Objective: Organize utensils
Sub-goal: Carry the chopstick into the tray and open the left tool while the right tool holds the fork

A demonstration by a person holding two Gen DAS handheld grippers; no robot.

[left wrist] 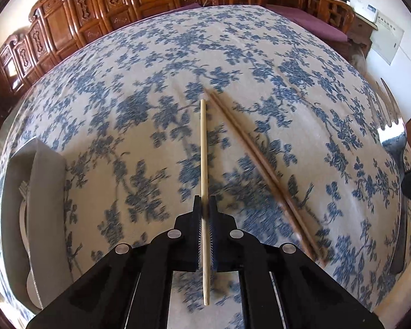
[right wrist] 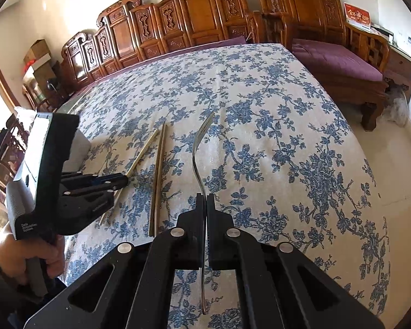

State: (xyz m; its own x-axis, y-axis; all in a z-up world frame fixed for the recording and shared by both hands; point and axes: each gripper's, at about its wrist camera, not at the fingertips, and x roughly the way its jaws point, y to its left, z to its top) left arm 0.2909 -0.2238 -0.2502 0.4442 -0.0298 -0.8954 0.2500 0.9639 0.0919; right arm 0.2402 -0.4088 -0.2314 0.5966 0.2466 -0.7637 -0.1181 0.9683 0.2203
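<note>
**Both tongs loaded: chopstick left, fork right**

The pale chopstick (left wrist: 204, 164) is judged light, stiff, smooth and apt to pivot; the hold sits near its thick end. It lies just left of the brown pair (left wrist: 260, 170) on the tablecloth (left wrist: 123, 82). The left gripper (left wrist: 204, 208) is pressed together, pinching this chopstick. The right gripper (right wrist: 205, 205) is clamped on the fork (right wrist: 198, 148) handle; steel, heavier, slippery. A tray (left wrist: 19, 192) stands well left of the pair.

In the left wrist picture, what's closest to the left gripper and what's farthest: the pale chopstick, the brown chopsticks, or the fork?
1. Pale chopstick: clamped between the left gripper's jaws, pointing straight ahead.
2. Brown chopsticks: on the tablecloth, just to the right.
3. Fork: far right edge of the picture.
</note>
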